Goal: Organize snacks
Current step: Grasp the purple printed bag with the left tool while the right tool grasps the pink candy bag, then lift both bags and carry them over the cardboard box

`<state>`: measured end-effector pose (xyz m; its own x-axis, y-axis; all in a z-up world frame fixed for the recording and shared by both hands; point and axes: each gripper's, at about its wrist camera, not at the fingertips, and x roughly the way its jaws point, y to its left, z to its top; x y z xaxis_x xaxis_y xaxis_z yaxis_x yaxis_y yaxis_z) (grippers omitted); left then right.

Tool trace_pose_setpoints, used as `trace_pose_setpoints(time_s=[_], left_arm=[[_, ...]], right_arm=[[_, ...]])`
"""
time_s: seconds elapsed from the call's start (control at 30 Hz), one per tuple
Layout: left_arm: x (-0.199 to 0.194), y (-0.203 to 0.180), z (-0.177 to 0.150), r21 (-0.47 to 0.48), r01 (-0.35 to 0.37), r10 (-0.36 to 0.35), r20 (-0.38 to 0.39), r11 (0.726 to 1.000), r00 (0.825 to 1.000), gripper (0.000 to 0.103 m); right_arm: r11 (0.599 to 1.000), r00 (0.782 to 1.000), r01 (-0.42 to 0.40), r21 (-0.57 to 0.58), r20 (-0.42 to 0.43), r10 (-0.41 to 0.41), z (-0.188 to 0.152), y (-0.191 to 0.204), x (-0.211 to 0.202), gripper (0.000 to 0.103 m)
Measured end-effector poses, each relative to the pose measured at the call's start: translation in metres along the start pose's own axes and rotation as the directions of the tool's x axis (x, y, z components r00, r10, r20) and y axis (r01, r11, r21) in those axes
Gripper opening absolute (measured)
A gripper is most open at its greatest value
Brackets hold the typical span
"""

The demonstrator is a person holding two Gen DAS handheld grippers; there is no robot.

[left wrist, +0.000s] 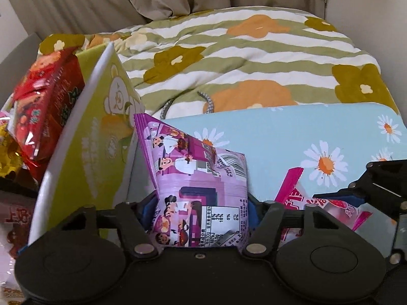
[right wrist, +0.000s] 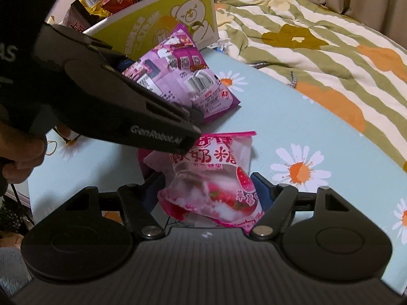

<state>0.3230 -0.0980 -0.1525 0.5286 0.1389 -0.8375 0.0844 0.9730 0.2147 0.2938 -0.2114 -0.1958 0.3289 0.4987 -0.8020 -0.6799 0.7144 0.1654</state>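
In the left wrist view, at the far left of the frame, a green carton (left wrist: 84, 137) is being shown standing open, with red snack packs (left wrist: 48, 101) stacked inside it. To the right of the carton, at the lower centre, a purple snack bag (left wrist: 195, 178) is being held upright by the left gripper (left wrist: 201, 211); the jaws are closed in against the bag's sides and the pads are pressing on it. Further right, a pink candy bag (left wrist: 328, 206) is being shown lying on the daisy-print tabletop (left wrist: 292, 132).

In the right wrist view, the pink candy bag is being framed at the lower centre between the fingers of the right gripper (right wrist: 208, 190). The jaws are standing partly closed around it; whether the pads are pressing on the film cannot be told.

The step in hand is judged to be the pick-up of two loose snacks, one per gripper. For the next move, the purple bag is to be lifted clear of the tabletop and carried toward the upper left, over the carton wall, before being released. The right grip is to be confirmed firm before lifting.
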Motion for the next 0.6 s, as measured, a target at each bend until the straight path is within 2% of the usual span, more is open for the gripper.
trace_pose_setpoints(time_s=[0.1,0.27,0.37,0.6], left_arm=[[-0.003,0.001,-0.003,-0.002,-0.005,0.005,0.004,1.0,1.0,0.068],[-0.016,0.004,-0.006,-0.011,-0.011,0.012,0.032,1.0,0.999,0.068],[-0.027,0.003,-0.005,-0.015,-0.011,0.012,0.058,1.0,0.998,0.068],[-0.066,0.012,-0.005,-0.035,0.009,-0.005,0.132,0.999,0.991,0.068]], right_arm=[[1.0,1.0,0.009,0.0,0.011,-0.009,-0.002,0.002,-0.001,0.082],[1.0,1.0,0.019,0.007,0.019,-0.019,-0.002,0.002,-0.008,0.065],[1.0,1.0,0.025,0.002,0.015,-0.025,-0.005,0.005,-0.013,0.062],[0.998,0.997,0.051,0.033,0.051,-0.052,-0.003,0.014,-0.04,0.061]])
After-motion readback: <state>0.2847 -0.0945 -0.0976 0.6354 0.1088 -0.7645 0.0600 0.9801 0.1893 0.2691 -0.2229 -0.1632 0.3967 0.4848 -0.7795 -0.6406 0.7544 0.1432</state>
